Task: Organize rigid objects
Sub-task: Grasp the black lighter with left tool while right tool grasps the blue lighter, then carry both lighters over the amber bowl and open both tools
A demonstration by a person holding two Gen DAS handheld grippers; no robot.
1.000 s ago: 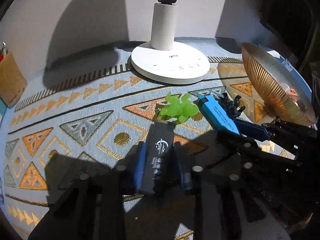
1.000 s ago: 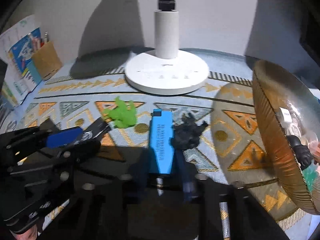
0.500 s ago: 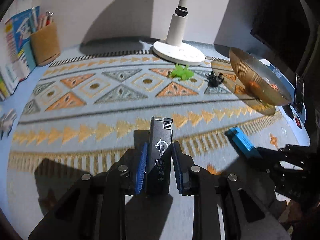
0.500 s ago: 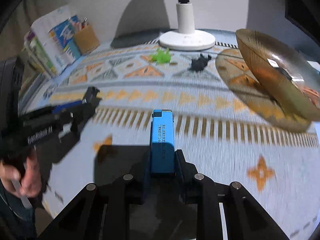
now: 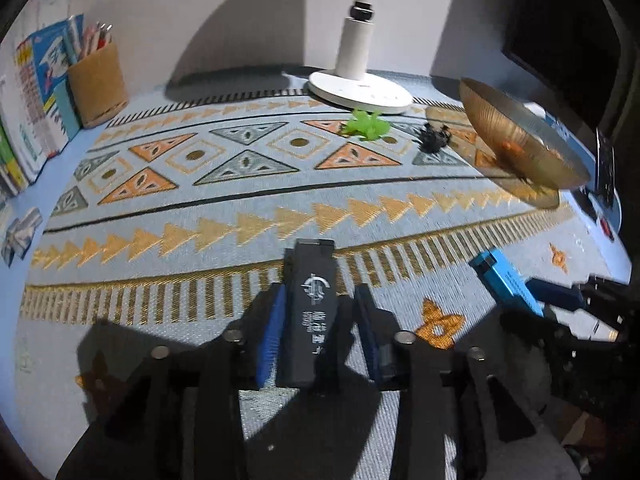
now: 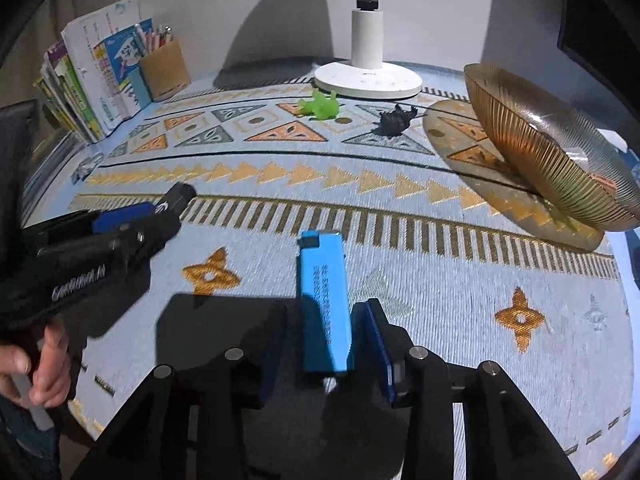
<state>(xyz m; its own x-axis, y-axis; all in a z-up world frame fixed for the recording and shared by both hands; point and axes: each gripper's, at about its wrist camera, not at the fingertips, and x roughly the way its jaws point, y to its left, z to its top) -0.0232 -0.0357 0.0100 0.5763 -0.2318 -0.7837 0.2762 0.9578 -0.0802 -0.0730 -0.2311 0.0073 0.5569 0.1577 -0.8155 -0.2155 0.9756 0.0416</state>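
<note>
1. The black lighter (image 5: 311, 312) lies between the fingers of the left hand-held gripper (image 5: 318, 328), near the front edge of the patterned mat (image 5: 240, 216). The jaws have just been opening; gaps show on both sides of the lighter, so it looks released, lying on the mat.
2. The blue lighter (image 6: 323, 304) sits between the fingers of the right hand-held gripper (image 6: 320, 344), also on the plain front strip of the mat. Those jaws have just been opening too; there is a clear gap on the left, while the right pad stands just beside the lighter, seemingly not pressing it.
3. Progress, as a judgement: both lighters appear set down side by side at the front. The green toy (image 5: 368, 128) and the black toy (image 5: 434, 138) lie apart near the lamp base (image 5: 360, 92), so they probably remain to be sorted.
4. The amber ribbed dish (image 6: 540, 152) on the right holds a few small items, too unclear to name.
5. Writing: the black lighter bears a white emblem and characters, and the blue lighter a line of small print, neither readable. The left hand-held gripper's body, seen from the right wrist, carries white lettering I cannot read reliably.
6. At the bench's left stand books (image 6: 100, 68) and a pencil cup (image 6: 164, 68).
</note>
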